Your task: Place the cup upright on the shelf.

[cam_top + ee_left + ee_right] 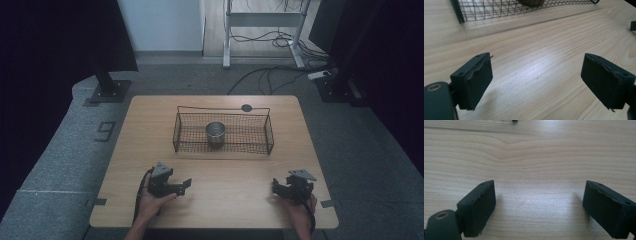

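Note:
A black wire basket (178, 131) stands on the far half of the wooden table, and a shiny metal cup (215, 134) stands upright inside it near the middle. My left gripper (186, 186) rests low at the table's front left, open, with bare wood between its jaws (537, 75). At the front right my right gripper (275, 187) is also open over bare wood (539, 202). The basket's near wall (489, 11) crosses the top of the left gripper view, well ahead of the pads.
A small dark round disc (246, 107) lies on the table just behind the basket. The wooden table (220, 172) has bare wood between basket and grippers. Beyond it are grey carpet, black stands and floor cables.

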Available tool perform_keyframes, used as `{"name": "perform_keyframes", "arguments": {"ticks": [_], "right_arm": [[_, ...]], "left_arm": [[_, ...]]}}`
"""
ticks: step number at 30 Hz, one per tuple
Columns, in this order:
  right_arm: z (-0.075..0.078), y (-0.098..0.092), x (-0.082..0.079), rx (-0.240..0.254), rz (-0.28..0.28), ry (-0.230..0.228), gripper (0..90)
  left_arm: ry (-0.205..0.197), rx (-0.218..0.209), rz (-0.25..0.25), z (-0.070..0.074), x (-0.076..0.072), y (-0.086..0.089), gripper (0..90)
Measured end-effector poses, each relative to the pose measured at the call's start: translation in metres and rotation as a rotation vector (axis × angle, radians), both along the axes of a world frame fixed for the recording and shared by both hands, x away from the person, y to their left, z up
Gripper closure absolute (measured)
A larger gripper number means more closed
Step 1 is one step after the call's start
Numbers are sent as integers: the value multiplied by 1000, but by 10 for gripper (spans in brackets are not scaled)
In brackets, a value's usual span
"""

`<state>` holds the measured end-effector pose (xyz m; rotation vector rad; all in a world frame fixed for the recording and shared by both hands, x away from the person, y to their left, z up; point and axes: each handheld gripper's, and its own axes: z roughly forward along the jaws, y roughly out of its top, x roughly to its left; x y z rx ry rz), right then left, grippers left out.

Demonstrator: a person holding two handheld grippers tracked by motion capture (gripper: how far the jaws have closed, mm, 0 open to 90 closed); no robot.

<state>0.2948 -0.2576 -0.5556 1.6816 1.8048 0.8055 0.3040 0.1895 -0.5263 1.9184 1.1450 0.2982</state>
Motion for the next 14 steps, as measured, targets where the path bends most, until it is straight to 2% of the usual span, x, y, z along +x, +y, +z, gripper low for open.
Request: {"name": "perform_keyframes", "arguments": {"ticks": [6, 14], "right_arm": [[0, 0, 0, 0, 0, 0, 112], [0, 0, 0, 0, 0, 0, 112]], "left_arm": [[5, -7, 14, -2, 0, 2, 121], [7, 8, 17, -5, 1, 1, 123]]}}
